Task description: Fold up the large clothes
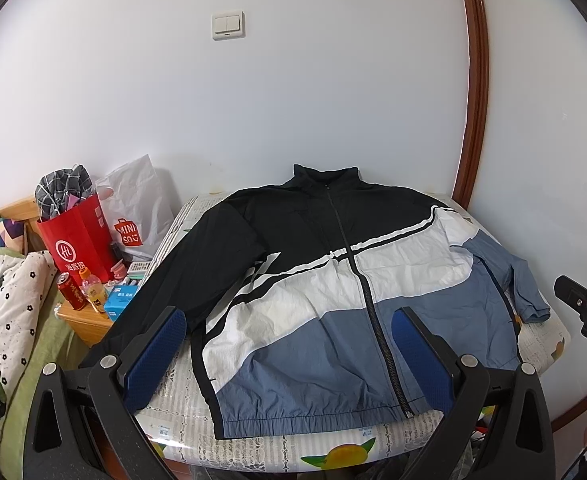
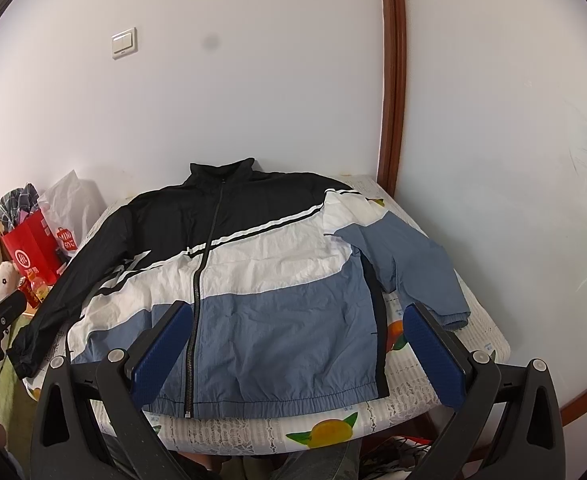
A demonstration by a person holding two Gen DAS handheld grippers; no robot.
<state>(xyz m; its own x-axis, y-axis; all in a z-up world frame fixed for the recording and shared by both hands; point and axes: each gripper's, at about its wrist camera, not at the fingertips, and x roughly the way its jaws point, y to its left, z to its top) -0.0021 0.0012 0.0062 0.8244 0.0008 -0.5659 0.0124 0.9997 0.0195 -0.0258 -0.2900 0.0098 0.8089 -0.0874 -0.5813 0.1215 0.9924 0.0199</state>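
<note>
Nearest the lens, the left tool (image 1: 287,342) is seen with its blue pads spread wide and nothing held between them, hovering above the near hem of the jacket (image 1: 333,288); at the far left a spotted quilt (image 1: 9,312) is draped beside a small wooden stand (image 1: 89,324), on which a red can (image 1: 70,291), a yellow bottle (image 1: 93,290) and a blue box (image 1: 120,300) are set, with a red paper bag (image 1: 78,240) and a white plastic bag (image 1: 135,204) behind them; in the middle the jacket is laid flat and zipped on the bench (image 1: 285,436), collar toward the wall, its black sleeve trailing off the left edge and its blue sleeve (image 1: 509,276) bent on the cover at the right; a light switch (image 1: 228,25) is fixed to the wall above; further right, the right tool (image 2: 299,346) is likewise held wide open and empty over the blue lower panel of the jacket; a brown wooden frame (image 2: 393,80) is seen running up the wall at the right.
</note>
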